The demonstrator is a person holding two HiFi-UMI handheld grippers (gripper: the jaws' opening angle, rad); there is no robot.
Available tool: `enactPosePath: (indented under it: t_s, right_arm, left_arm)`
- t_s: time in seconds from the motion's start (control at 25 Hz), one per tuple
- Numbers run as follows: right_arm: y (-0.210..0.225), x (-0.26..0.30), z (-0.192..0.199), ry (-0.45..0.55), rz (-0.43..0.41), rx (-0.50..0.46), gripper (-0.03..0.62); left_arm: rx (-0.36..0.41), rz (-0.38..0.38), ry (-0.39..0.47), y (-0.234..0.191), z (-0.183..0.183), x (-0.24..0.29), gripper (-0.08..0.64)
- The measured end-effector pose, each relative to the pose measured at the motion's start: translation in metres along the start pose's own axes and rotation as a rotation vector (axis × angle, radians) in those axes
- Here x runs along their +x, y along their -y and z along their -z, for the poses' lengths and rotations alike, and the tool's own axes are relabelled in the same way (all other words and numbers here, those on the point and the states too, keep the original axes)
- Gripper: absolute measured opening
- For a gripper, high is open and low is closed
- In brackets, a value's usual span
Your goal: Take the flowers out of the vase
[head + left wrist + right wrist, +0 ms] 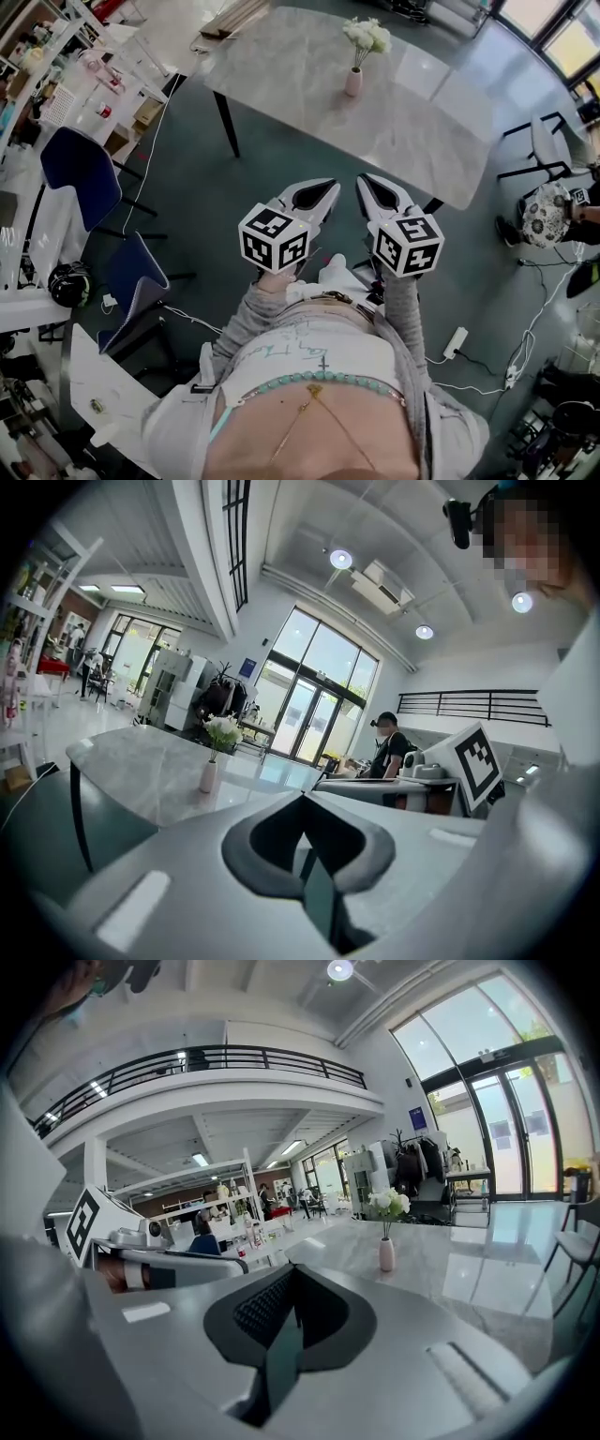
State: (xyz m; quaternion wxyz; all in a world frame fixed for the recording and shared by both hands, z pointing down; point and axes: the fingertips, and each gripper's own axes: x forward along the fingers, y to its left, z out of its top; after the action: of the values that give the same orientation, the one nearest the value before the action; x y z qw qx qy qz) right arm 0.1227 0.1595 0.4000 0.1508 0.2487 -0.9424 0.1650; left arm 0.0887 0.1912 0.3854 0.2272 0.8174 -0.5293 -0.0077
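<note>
A small pink vase (353,82) holding white flowers (367,36) stands on the far part of a marble table (309,84). Both grippers hover side by side over the floor, short of the table's near edge and well away from the vase. My left gripper (330,185) has its jaws together with nothing between them, and so does my right gripper (364,178). In the left gripper view the vase (207,776) stands left of the closed tips (302,799). In the right gripper view the vase (386,1253) and flowers (390,1203) lie right of the closed tips (293,1269).
Two blue chairs (80,173) (136,272) stand on the left near cluttered shelves. A black table leg (228,127) is at the table's near left corner. A power strip (455,342) and cables lie on the floor at right, by a seated person (544,214).
</note>
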Motion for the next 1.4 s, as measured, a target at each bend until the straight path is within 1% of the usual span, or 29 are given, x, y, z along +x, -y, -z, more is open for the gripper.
enactPosePath:
  t_s: [0.24,0.44,0.64,0.92,1.12,1.4]
  right_arm:
    - [0.029,-0.005,-0.008,0.008,-0.024,-0.005,0.026]
    - [0.048,-0.005,-0.012,0.009,-0.047,-0.016,0.026]
    - [0.062,-0.006,-0.016,0.018,-0.067,-0.02,0.026]
    - [0.072,0.002,-0.017,0.003,-0.086,-0.016,0.026]
    - [0.079,0.011,-0.021,0.006,-0.062,-0.004,0.026]
    - [0.103,0.026,-0.032,0.014,0.009,0.017,0.026]
  left_arm:
    - [0.001,-0.032,0.028,0.006,-0.008,0.028,0.0]
    - [-0.013,-0.056,0.059,0.006,-0.013,0.046,0.0]
    - [0.003,-0.074,0.026,0.007,-0.01,0.061,0.0]
    - [0.002,-0.075,0.014,0.005,-0.014,0.08,0.0]
    - [0.003,-0.071,0.008,-0.008,-0.019,0.089,0.0]
    - [0.0,-0.026,0.007,-0.027,-0.031,0.111,0.0]
